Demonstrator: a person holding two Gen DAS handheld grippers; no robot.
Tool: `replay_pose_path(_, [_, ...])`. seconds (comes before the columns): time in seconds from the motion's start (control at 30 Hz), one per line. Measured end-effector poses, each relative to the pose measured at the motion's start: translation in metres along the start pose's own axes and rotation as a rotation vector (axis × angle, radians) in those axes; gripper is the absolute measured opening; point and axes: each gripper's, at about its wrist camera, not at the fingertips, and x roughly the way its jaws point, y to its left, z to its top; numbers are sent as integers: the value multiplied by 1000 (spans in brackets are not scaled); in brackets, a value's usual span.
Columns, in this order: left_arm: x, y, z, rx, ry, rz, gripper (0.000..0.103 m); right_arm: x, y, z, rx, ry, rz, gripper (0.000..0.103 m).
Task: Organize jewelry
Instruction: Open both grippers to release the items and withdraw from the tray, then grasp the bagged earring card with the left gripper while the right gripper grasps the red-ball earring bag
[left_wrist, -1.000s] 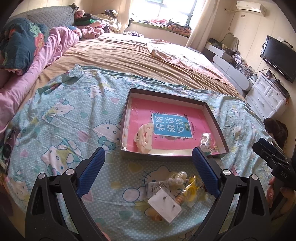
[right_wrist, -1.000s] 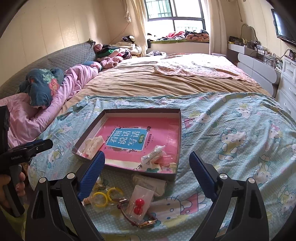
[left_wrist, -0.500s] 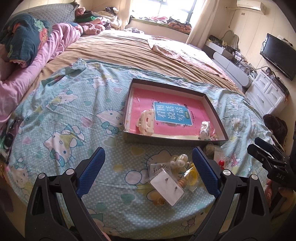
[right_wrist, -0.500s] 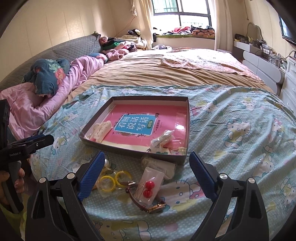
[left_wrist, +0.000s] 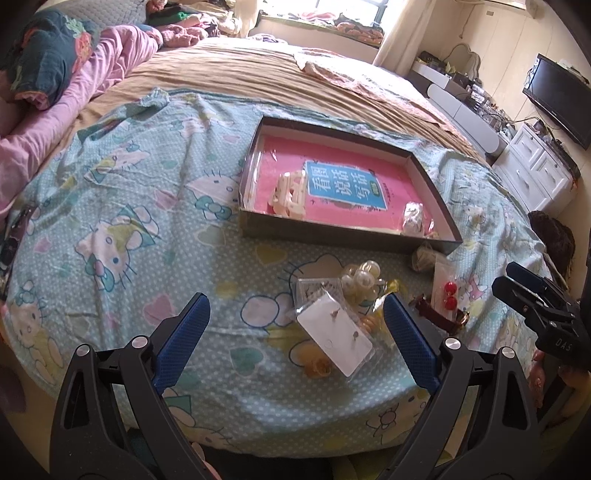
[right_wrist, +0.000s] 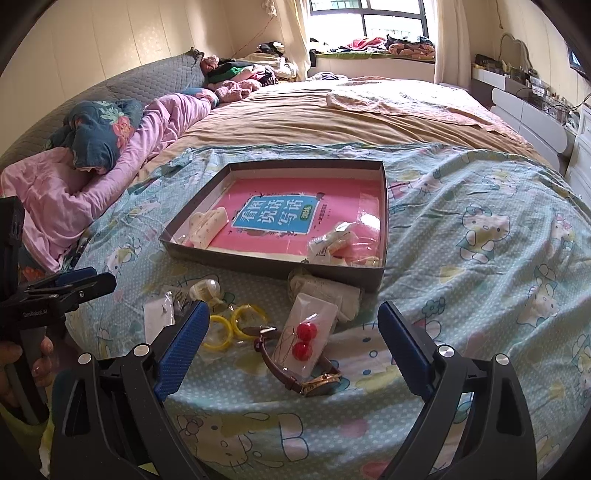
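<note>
Here, a bed fills the room, its near end covered by a light blue cartoon-print sheet. On the sheet lies a shallow dark box with a pink book, a cream hair clip and some small packets inside. Just in front of the box sits a loose heap of jewelry: a white earring card, a packet of red bead earrings lying across a brown-strapped watch, and two yellow rings. The left gripper hangs released above the card, jaws spread wide, holding nothing. The right gripper hovers likewise spread over the red earrings, empty.
</note>
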Motion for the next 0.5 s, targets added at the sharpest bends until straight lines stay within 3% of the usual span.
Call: replay_pose_path(0.5, [46,-13,-25,-91,156,-132,84,16,-9,-15,21,46,6,92])
